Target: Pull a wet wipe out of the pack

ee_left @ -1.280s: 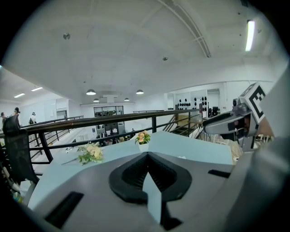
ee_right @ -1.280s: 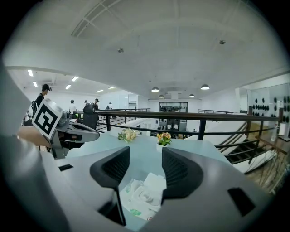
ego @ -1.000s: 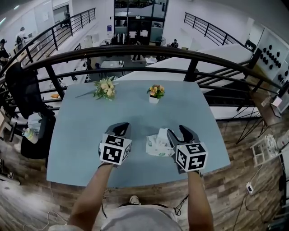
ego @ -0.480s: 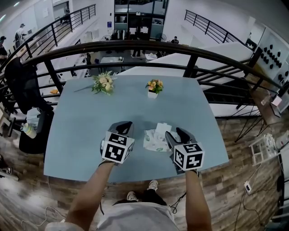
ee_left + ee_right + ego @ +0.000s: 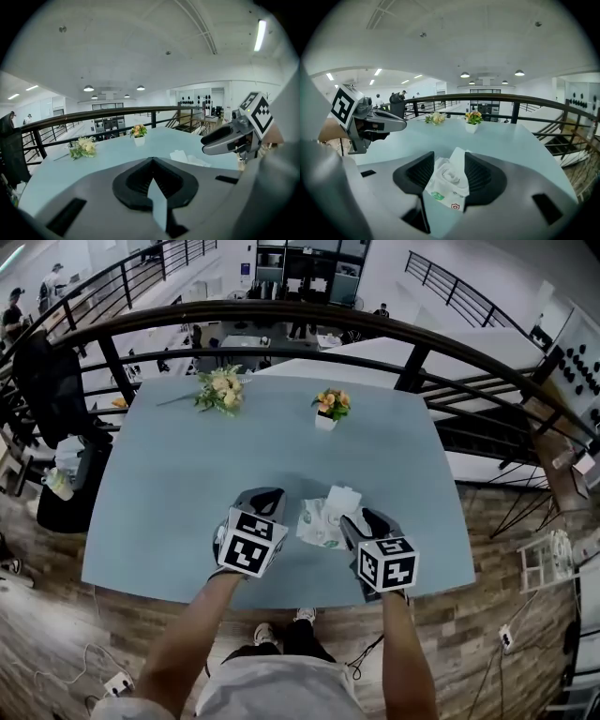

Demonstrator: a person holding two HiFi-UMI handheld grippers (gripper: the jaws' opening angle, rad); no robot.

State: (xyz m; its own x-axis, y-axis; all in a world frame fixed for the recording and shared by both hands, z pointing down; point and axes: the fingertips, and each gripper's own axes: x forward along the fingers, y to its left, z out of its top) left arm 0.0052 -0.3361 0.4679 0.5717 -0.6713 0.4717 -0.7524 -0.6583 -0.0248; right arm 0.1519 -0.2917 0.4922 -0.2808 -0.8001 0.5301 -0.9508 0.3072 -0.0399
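A white wet wipe pack [image 5: 319, 521] lies on the pale blue table [image 5: 169, 484] near its front edge, with one wipe [image 5: 343, 499] standing up out of its top. My right gripper [image 5: 367, 519] is at the pack's near right end. In the right gripper view the crumpled pack [image 5: 447, 183] fills the gap between the jaws, which press on its sides. My left gripper [image 5: 261, 499] hovers just left of the pack, apart from it. In the left gripper view its jaws [image 5: 152, 164] are closed to a thin slit with nothing held.
A flower bunch [image 5: 220, 388] lies at the table's far left and a small potted flower [image 5: 328, 409] stands at the far middle. A dark railing [image 5: 281, 326] runs behind the table. A wooden floor lies below the front edge.
The head view has shifted a little. Both grippers stay by the pack, the left one slightly closer to it. The pack has not visibly moved on the table.
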